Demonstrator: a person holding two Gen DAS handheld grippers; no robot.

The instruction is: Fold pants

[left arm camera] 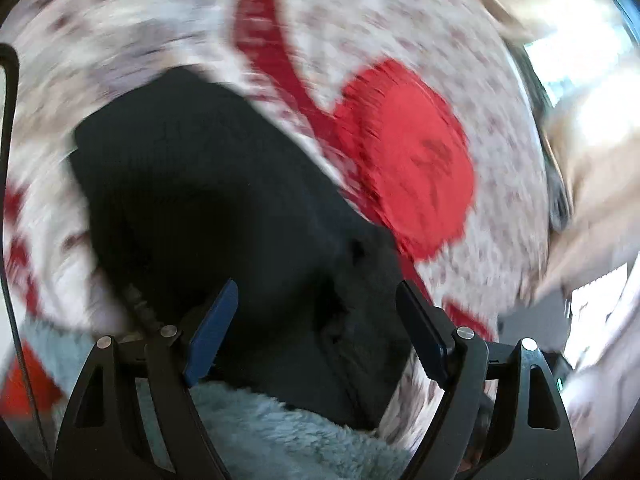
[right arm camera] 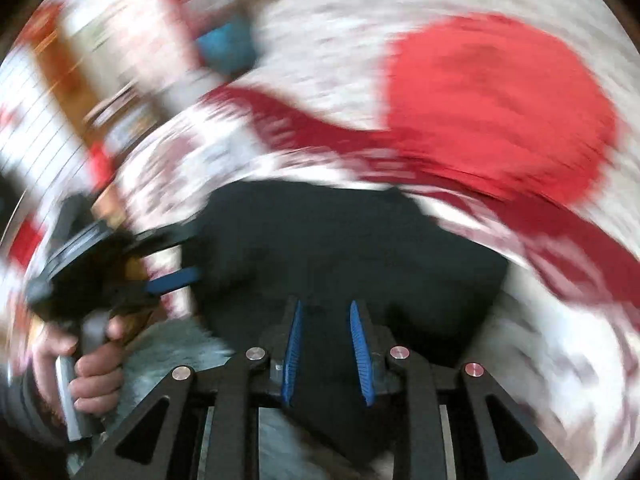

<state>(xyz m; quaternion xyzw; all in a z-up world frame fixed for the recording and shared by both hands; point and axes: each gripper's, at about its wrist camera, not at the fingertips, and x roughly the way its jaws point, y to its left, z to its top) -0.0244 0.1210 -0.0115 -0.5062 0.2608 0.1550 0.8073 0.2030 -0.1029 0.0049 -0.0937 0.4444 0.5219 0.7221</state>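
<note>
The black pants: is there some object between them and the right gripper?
No, nothing visible. The right gripper is open directly above the black pants, with only dark fabric showing between its blue fingers.

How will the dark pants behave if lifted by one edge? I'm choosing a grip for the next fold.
The dark pants lie in soft, creased layers, so they will probably droop rather than hold shape. They look thick, so likely heavy enough to sag. The patterned cover under them is fabric, so pushing may bunch them.
</note>
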